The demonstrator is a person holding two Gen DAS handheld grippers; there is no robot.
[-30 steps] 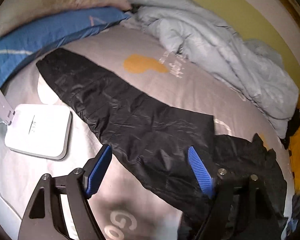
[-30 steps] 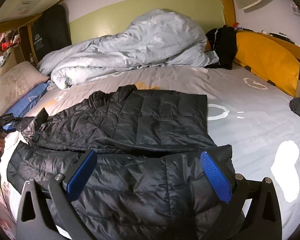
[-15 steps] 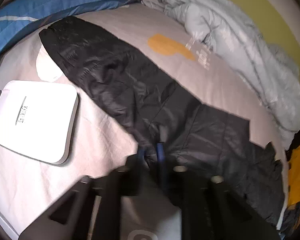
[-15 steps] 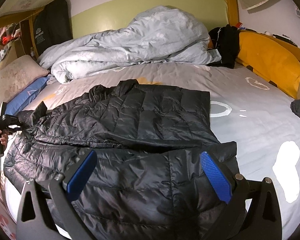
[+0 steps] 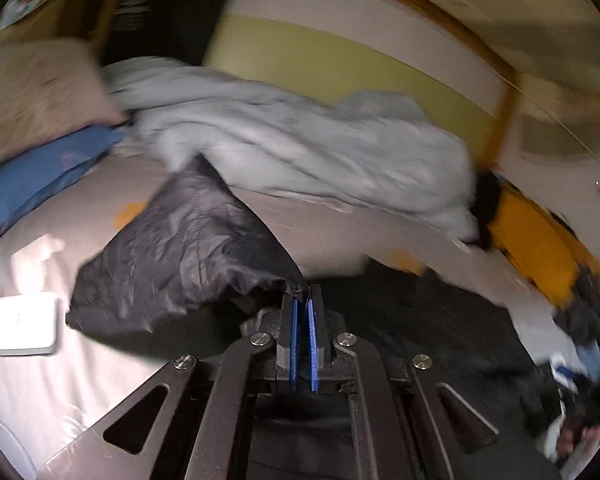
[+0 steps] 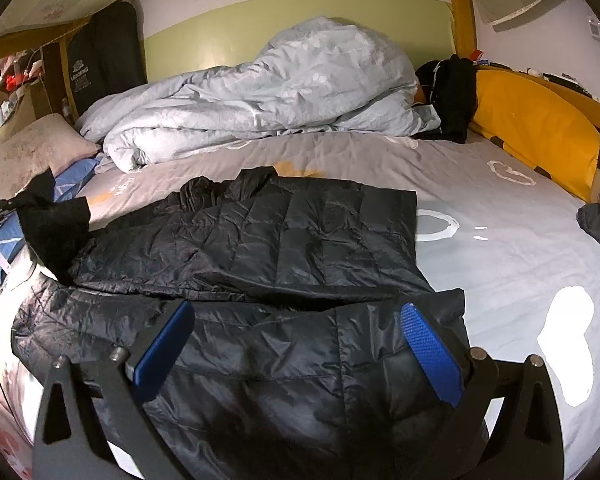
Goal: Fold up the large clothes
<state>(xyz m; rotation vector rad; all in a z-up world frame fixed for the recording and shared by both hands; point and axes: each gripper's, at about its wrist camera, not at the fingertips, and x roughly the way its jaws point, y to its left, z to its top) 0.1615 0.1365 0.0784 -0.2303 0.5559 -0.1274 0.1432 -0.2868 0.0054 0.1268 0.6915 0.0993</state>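
Black quilted puffer jacket's sleeve point(image 5: 180, 256) now pinched in my closed left gripper point(image 5: 302, 300), lifted off grey bedsheet point(image 5: 360, 236) | right gripper point(image 6: 300, 344) gapes wide, empty | sleeve fold-in begun

One black quilted puffer jacket point(image 6: 284, 248) lies on one bed with a grey printed sheet point(image 6: 500, 248). One crumpled pale grey duvet point(image 6: 268, 92), one beige pillow point(image 6: 28, 152), one blue pillow point(image 5: 32, 176), one long orange bolster cushion point(image 6: 532, 128), one flat white square device point(image 5: 22, 324). Two grippers with blue pads: left gripper point(image 5: 302, 300), right gripper point(image 6: 296, 344).
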